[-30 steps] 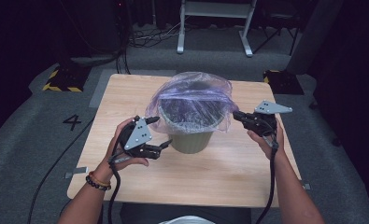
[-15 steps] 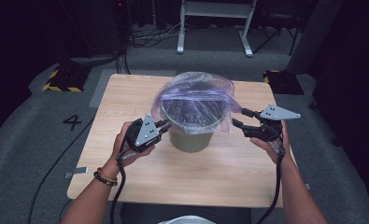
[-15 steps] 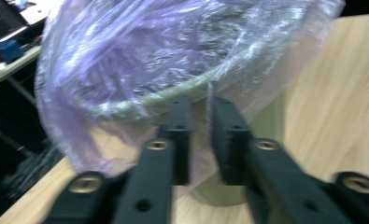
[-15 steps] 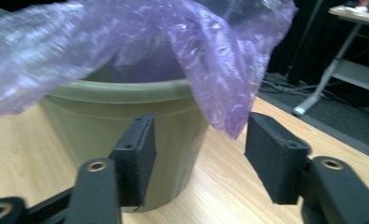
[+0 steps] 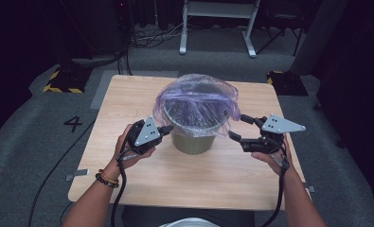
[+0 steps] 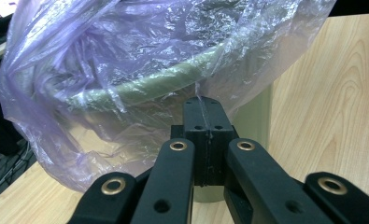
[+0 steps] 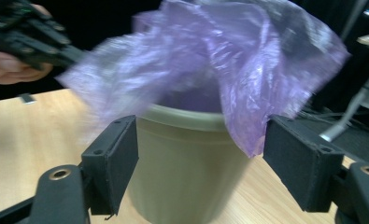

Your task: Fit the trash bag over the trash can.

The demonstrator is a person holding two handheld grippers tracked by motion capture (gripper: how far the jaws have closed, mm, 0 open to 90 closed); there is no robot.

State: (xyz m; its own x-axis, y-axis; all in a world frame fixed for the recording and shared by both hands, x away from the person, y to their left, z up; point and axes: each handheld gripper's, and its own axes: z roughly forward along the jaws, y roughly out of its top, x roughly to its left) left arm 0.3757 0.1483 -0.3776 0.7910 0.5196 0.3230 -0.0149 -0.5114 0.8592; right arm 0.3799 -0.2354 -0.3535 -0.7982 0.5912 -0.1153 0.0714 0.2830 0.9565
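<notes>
Room was pretty dark all round, with a grey carpet floor (image 5: pixel 28 156) that had a "4" (image 5: pixel 74 124) marked on it to the left of the light wood surface (image 5: pixel 184 177) and a strip of tape (image 5: pixel 76 175) near its front left corner. Behind it stood a white metal frame (image 5: pixel 218 23) with a tangle of cables (image 5: pixel 151 38) on the floor next to it. There was a black block with yellow-black hazard stripes (image 5: pixel 64 80) back left, another dark block (image 5: pixel 286 81) back right, and a grey post (image 5: pixel 315 33) leaning up on the right.
</notes>
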